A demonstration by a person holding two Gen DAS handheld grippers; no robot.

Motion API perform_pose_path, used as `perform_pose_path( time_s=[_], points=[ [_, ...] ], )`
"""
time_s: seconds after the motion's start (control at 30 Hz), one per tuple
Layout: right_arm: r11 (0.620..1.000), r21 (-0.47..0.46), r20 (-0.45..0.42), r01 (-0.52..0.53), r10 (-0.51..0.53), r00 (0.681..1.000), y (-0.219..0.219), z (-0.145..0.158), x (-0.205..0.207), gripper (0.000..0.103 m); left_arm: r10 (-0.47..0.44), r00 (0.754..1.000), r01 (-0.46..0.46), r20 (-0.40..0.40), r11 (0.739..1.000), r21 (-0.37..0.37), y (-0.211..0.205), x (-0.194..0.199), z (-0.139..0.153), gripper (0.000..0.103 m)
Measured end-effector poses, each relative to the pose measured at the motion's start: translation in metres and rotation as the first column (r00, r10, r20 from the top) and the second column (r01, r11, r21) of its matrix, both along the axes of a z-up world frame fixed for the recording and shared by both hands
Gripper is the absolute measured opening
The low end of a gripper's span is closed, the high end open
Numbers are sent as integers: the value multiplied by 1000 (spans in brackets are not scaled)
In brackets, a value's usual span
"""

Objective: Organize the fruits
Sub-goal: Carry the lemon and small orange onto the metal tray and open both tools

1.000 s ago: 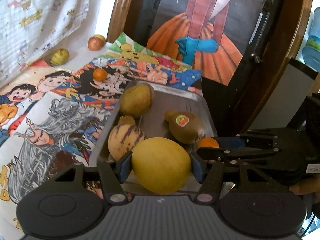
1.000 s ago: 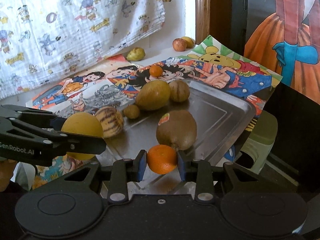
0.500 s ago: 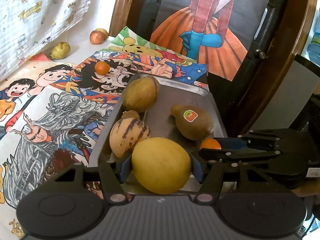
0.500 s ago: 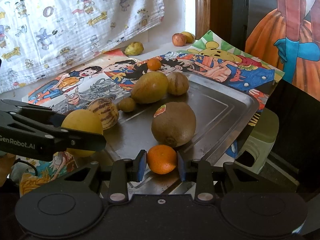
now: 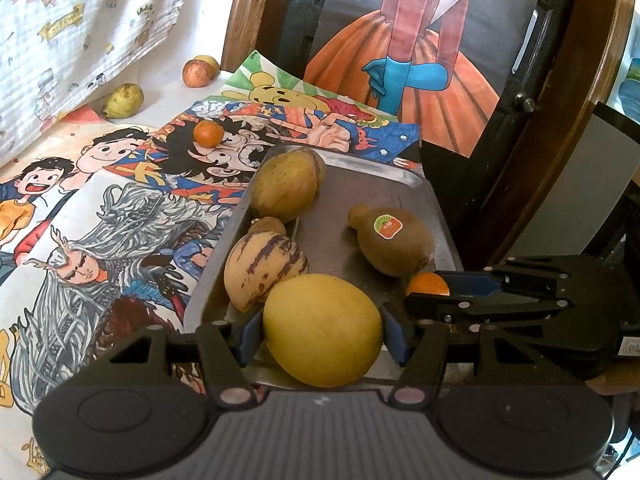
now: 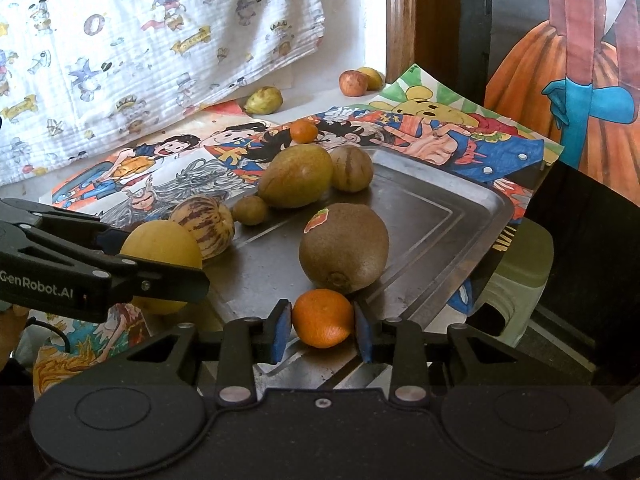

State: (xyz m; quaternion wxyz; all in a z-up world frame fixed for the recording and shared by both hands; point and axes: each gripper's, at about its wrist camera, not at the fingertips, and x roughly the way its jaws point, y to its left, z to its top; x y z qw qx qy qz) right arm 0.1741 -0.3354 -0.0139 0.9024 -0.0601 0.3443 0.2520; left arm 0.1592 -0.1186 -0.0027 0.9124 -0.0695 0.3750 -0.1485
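Left wrist view: my left gripper (image 5: 322,330) pinches the yellow melon (image 5: 322,330), pads on its two sides, at the near edge of the metal tray (image 5: 384,184). I carry it low so it can be set down beside the striped melon (image 5: 264,270) without rolling. The brown fruit with sticker (image 5: 394,244) lies mid-tray. A small orange (image 5: 208,134), a pear (image 5: 123,100) and an apple (image 5: 196,73) lie well apart on the cartoon posters (image 5: 120,200), not yet collected.

Right wrist view: my right gripper (image 6: 322,330) has its pads against the tangerine (image 6: 322,318), which sits over the tray's near rim, just in front of the brown fruit. I cannot tell if it rests on the metal. I judge both fruits are about to be released; the tray's open right half leaves room for the rest.
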Motion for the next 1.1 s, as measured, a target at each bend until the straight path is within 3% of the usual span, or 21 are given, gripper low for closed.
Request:
perform_pose_path(
  time_s=[0.2,0.33,0.73,1.1],
  points=[
    [1000,1,1,12,-12,1000,-2,0,-1,38,-4,1000,4,-1,1000,-4,1,0,1,67],
    [1000,0,2,21,-21,1000,-2,0,-4,39,-14,1000,14,4,1000,-7,0,-3,2,74],
    [999,-1,22,43,-43,999,-5,8,-14,45,-14,1000,14,16,1000,-18,2,-13,9,75],
    [993,-6,31,120,-119,992,-8,27,-41,76,-23,998,25,54,999,-33,12,-33,28,100]
  ],
)
